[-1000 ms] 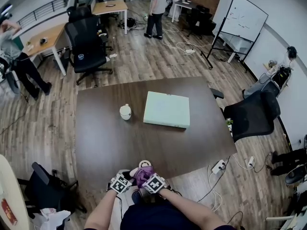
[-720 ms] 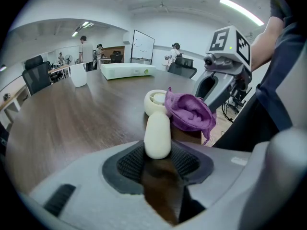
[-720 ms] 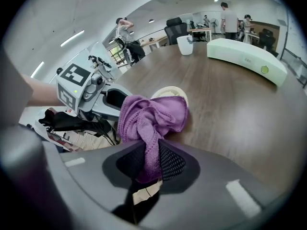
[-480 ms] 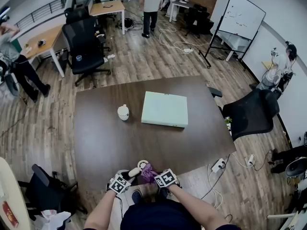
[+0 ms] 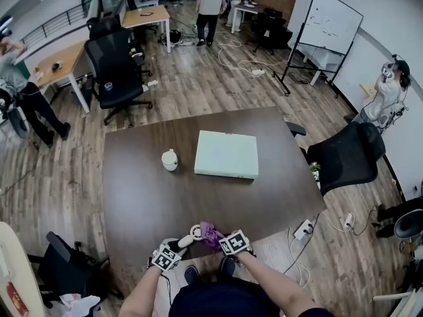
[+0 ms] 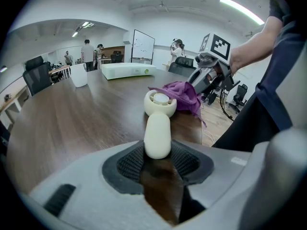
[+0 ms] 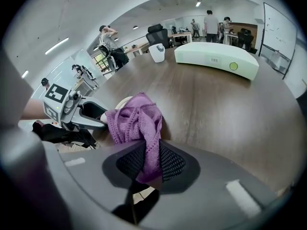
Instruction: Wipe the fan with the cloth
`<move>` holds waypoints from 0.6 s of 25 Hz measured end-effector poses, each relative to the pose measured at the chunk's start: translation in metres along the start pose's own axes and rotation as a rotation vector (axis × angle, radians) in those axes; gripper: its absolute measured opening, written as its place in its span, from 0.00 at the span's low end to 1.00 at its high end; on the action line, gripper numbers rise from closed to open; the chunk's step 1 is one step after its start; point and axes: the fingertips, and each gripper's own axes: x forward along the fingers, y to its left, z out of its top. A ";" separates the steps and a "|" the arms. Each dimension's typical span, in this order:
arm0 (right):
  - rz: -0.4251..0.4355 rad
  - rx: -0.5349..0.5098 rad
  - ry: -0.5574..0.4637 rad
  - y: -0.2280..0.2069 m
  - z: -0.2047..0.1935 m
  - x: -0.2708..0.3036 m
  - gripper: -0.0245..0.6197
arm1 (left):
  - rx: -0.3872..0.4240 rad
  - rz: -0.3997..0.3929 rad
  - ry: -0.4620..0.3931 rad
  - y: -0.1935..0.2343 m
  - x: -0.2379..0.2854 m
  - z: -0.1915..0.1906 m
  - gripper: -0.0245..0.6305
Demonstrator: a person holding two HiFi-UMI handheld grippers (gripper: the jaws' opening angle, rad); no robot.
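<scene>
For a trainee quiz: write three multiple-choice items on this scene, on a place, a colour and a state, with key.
1. In the head view, where is the white cup relative to the pale green box? A) on top B) to its left C) to its right
2. What colour is the cloth? A) yellow B) white C) purple
3. The left hand-held gripper is: A) shut on the fan's handle B) open, empty C) shut on the cup
1 B: the cup sits left of the box. 2 C: purple folds hang from the right hand-held gripper. 3 A: the cream handle is clamped between its jaws.
</scene>
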 end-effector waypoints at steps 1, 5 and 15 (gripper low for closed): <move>-0.002 -0.005 0.001 -0.001 0.001 0.000 0.17 | -0.002 0.001 -0.003 0.000 0.001 0.000 0.30; -0.008 -0.010 -0.005 -0.003 0.005 0.003 0.17 | -0.001 -0.008 -0.006 0.000 0.000 0.003 0.30; 0.007 0.021 -0.018 -0.008 0.003 0.006 0.17 | -0.123 0.007 -0.011 0.001 0.000 0.003 0.34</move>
